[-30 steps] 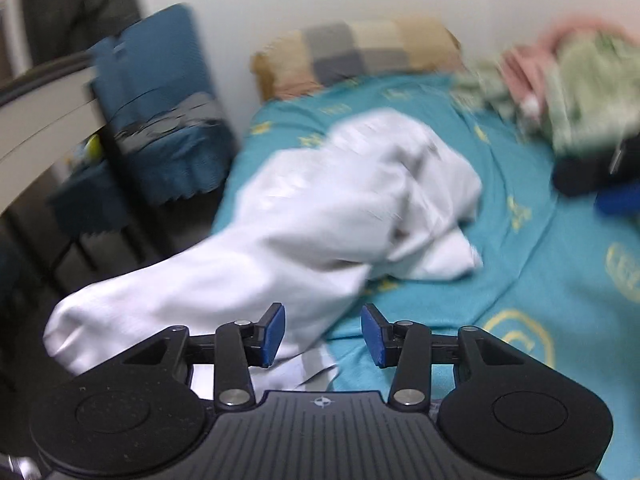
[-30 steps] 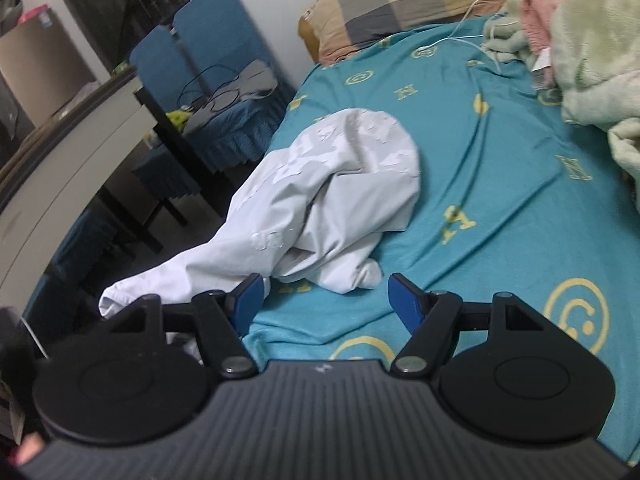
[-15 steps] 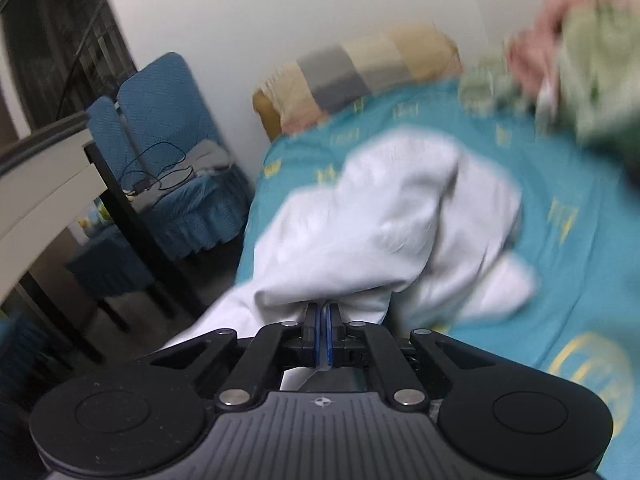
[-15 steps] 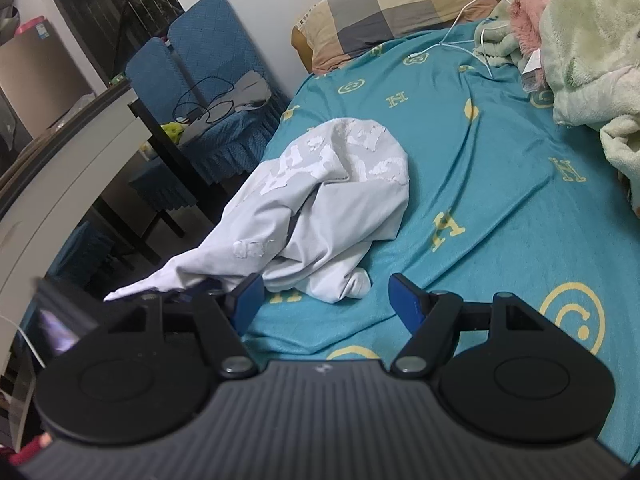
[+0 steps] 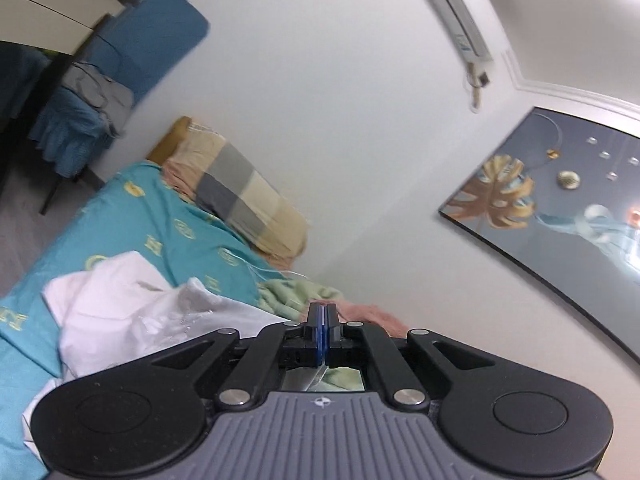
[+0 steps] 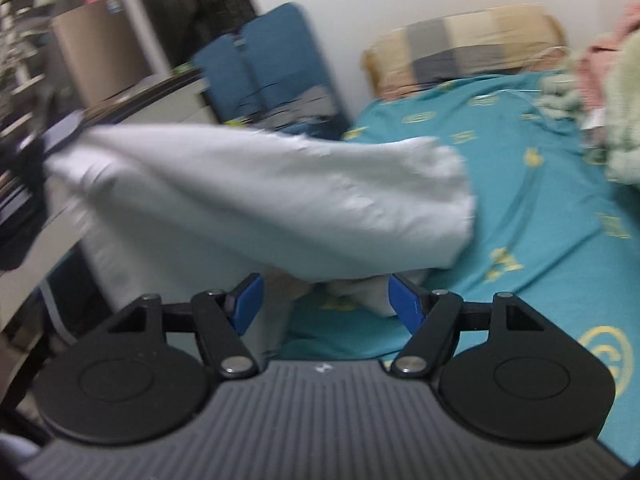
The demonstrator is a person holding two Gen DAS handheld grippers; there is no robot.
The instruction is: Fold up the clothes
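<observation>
A white garment (image 6: 280, 200) is stretched in the air from the upper left down to the teal bedsheet (image 6: 540, 184). In the right wrist view, my left gripper (image 6: 60, 132) is at the far left, shut on the garment's end. In the left wrist view, the left gripper (image 5: 322, 332) is closed, a thin bit of cloth is pinched behind the pads, and the garment (image 5: 132, 312) hangs to its lower left. My right gripper (image 6: 324, 300) is open and empty, just below the lifted cloth.
A checked pillow (image 6: 464, 48) lies at the head of the bed. A green and pink blanket pile (image 6: 612, 92) lies on the right. Blue chairs (image 6: 272, 80) and a dark-edged table (image 6: 140, 100) stand left of the bed. A picture (image 5: 560, 208) hangs on the wall.
My left gripper closed on the white garment and swung it up and to the left, off the bed. The left camera now tilts toward the wall. The right gripper stays open.
</observation>
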